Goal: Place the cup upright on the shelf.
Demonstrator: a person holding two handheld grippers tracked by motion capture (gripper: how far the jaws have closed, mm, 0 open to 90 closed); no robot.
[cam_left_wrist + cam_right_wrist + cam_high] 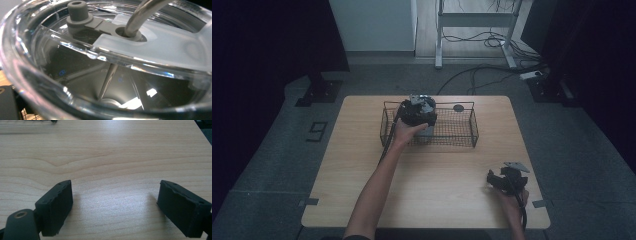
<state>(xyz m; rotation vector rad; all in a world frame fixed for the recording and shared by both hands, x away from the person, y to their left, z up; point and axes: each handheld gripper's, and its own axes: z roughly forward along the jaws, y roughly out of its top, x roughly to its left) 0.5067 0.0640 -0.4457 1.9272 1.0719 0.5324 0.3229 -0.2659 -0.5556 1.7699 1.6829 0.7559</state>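
Your left hand-held gripper [418, 111] hangs over the left end of the wire basket [462, 137] at the far middle of the bench [362, 165]. It is at a clear cup [30, 75] with a transparent lid, a grey rubber plug [78, 15] and a metal straw [142, 15]; whether its jaws pinch the cup, you cannot tell. Your right hand-held gripper [115, 205] rests near the bench's near right corner, jaws spread over bare pale wood grain with open room all round.

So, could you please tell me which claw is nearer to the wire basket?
Left. The left claw is over the wire basket; the right claw sits near the table's front right corner.
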